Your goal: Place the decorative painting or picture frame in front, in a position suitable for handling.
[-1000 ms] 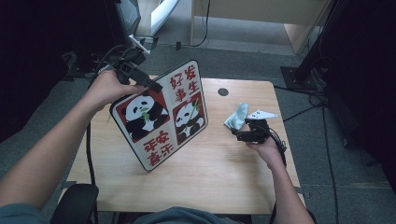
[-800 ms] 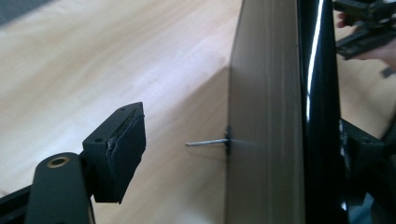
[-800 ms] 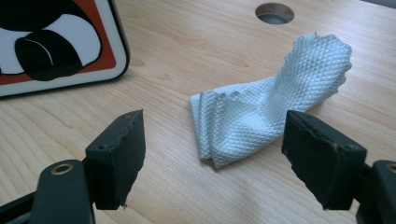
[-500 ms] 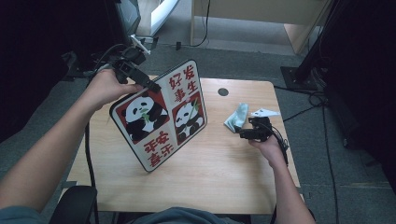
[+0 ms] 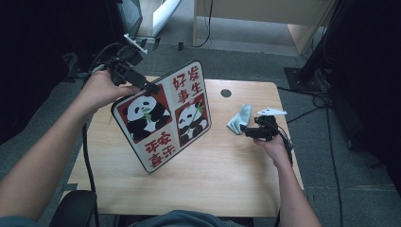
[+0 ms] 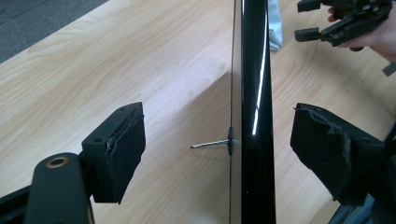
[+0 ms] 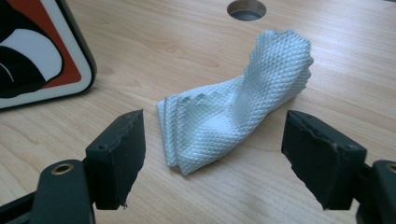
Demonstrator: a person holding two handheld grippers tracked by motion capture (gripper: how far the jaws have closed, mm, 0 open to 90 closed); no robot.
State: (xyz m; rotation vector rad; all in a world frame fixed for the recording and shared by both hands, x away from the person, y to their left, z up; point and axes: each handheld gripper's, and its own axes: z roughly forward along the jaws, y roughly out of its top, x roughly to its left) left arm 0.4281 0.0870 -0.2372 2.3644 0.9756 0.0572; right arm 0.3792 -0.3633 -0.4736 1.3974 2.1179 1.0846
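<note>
A panda sign board (image 5: pixel 161 118) with red characters stands tilted on the wooden table (image 5: pixel 227 179). My left gripper (image 5: pixel 149 87) sits over its top left edge. In the left gripper view the board's black edge (image 6: pixel 252 93) runs between the jaws of my left gripper (image 6: pixel 218 112), which are open with a gap on each side. A thin metal rod (image 6: pixel 210 143) sticks out of the board's back. A crumpled pale blue cloth (image 5: pixel 239 118) lies at the right. My right gripper (image 5: pixel 247 130) is low behind it, open. The cloth (image 7: pixel 233 116) lies just ahead of the right gripper (image 7: pixel 215 120), untouched.
A round cable hole (image 5: pixel 226 93) is in the table's far side, beyond the cloth. The table's right edge runs close to the right hand. A black stand base (image 5: pixel 307 71) sits on the floor at the back right. Bare wood lies in front of the board.
</note>
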